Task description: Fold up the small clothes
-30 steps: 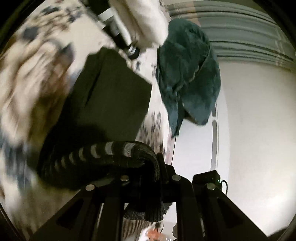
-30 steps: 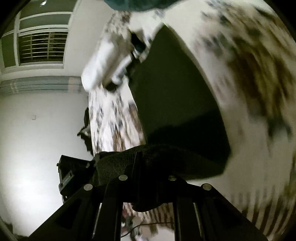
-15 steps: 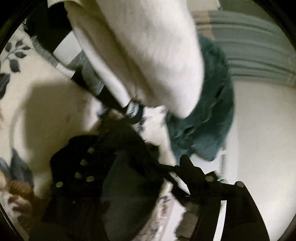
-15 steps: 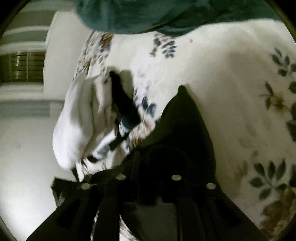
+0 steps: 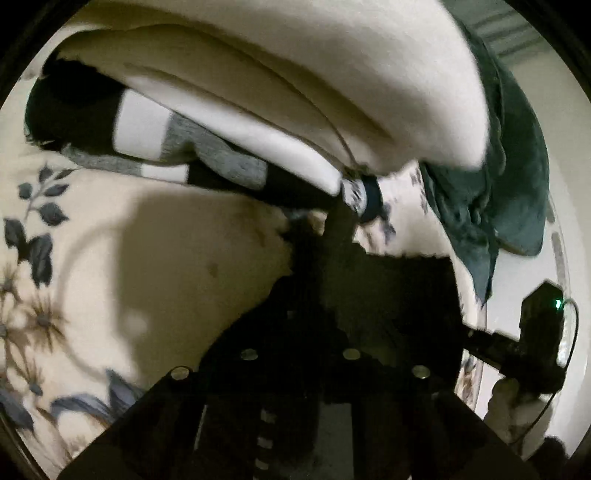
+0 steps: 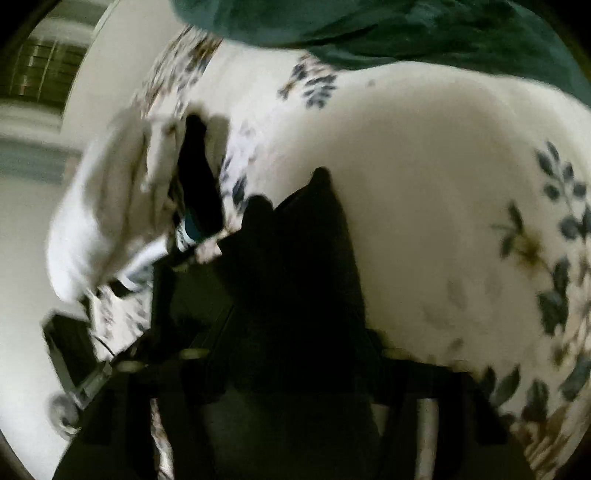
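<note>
A dark garment (image 5: 388, 295) with a striped band lies bunched low on the floral sheet (image 5: 166, 258). My left gripper (image 5: 299, 373) is shut on its edge, down at the sheet. My right gripper (image 6: 295, 362) is shut on the same dark garment (image 6: 306, 266), also low on the floral sheet (image 6: 443, 184). The fingertips of both are hidden in the dark cloth. The right gripper's body (image 5: 539, 343) shows at the right of the left wrist view.
A stack of folded clothes, white (image 5: 332, 74) over black, white and grey stripes (image 5: 166, 136), lies just beyond the dark garment. It also shows in the right wrist view (image 6: 107, 206). A teal garment (image 5: 498, 177) lies farther back (image 6: 369, 26).
Both grippers have come down from above the sheet and moved toward the stack, carrying the dark garment's edge over itself. The stack now looms much closer.
</note>
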Demonstrator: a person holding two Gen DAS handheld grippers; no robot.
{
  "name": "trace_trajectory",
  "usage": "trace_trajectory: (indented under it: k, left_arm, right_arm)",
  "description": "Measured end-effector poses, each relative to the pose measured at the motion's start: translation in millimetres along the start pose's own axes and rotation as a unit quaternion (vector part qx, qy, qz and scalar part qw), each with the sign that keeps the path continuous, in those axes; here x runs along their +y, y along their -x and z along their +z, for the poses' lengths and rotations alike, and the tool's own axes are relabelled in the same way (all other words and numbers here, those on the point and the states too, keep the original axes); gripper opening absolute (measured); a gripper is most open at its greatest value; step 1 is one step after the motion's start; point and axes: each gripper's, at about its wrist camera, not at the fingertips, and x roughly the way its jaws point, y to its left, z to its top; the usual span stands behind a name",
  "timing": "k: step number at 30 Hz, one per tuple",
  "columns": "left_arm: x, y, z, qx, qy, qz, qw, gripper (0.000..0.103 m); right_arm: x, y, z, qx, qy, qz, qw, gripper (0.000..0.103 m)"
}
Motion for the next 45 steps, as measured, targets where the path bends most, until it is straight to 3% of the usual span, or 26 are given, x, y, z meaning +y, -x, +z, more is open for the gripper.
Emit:
trace_trajectory:
  k: [3,5,9,11,12,14,16,20,23,26,28,32,33,35,37,38,39,40,42,43,45]
  left_arm:
    - [16,3,8,-0.007,0.018,0.01,0.9998,0.007]
    - [30,-7,12,0.01,0.039,0.01,0.9991,0.008]
    - [26,4,9,0.01,0.035,-0.022,0.9991,0.013]
    - [20,17,0,0.006,0.027,-0.04,0.9988,0.046]
    - [17,27,-7,0.001,0.026,-0.055,0.9982,0.078]
    - [9,40,-23,-0.015,0.033,-0.088,0.9955,0.082]
    - [8,54,-46,-0.014,0.047,-0.107,0.993,0.082]
    - [11,80,-127,-0.021,0.121,-0.125,0.9846,0.082]
    - [18,89,-193,-0.024,0.2,-0.131,0.9708,0.082]
    - [10,63,-239,-0.024,0.26,-0.146,0.9541,0.082]
    - [3,36,-253,-0.028,0.29,-0.166,0.942,0.082]
    - [-5,-15,-246,-0.071,0.331,-0.182,0.9234,0.082]
    - [-2,-23,-243,-0.078,0.342,-0.172,0.9206,0.082]
    - [1,-29,-236,-0.118,0.366,-0.169,0.9075,0.083]
    - [1,-24,-231,-0.143,0.373,-0.167,0.9013,0.082]
    - [-1,-19,-228,-0.16,0.371,-0.166,0.8996,0.074]
    - [0,-13,-225,-0.174,0.366,-0.158,0.9004,0.044]
    - [1,-11,-223,-0.178,0.364,-0.16,0.8999,0.033]
    - [7,-2,-215,-0.175,0.361,-0.165,0.901,0.029]
    - [7,3,-205,-0.168,0.349,-0.164,0.9072,0.029]
    - [10,19,-189,-0.155,0.321,-0.154,0.9218,0.028]
  right_arm:
    - [11,7,-1,-0.032,0.017,-0.045,0.998,0.014]
    - [14,5,-1,-0.039,0.024,-0.069,0.997,0.014]
    - [1,-22,11,0.014,0.002,-0.099,0.995,0.017]
    - [-1,-15,16,0.019,0.001,-0.079,0.997,0.036]
    - [-3,-6,17,0.021,0.001,-0.06,0.998,0.053]
    - [-9,8,12,0.03,0.0,-0.023,0.999,0.07]
    - [-16,21,3,0.042,0.007,0.0,0.999,0.077]
    - [-34,40,-21,0.079,0.017,0.023,0.996,0.091]
    - [-47,46,-33,0.109,0.032,0.038,0.993,0.095]
    - [-55,37,-28,0.127,0.048,0.05,0.99,0.095]
    - [-58,24,-16,0.139,0.042,0.076,0.986,0.095]
    - [-49,-19,12,0.17,0.055,0.118,0.977,0.095]
    - [-45,-30,17,0.18,0.06,0.126,0.974,0.095]
    - [-37,-54,24,0.203,0.065,0.145,0.966,0.095]
    - [-27,-68,26,0.211,0.077,0.158,0.961,0.096]
    - [-24,-71,26,0.209,0.079,0.165,0.961,0.096]
    - [-20,-75,25,0.203,0.076,0.173,0.961,0.096]
    - [-17,-77,23,0.196,0.073,0.177,0.962,0.095]
    - [-14,-78,19,0.179,0.071,0.17,0.966,0.071]
    - [-15,-77,15,0.168,0.075,0.14,0.973,0.041]
    - [-25,-71,7,0.157,0.044,0.14,0.977,0.031]
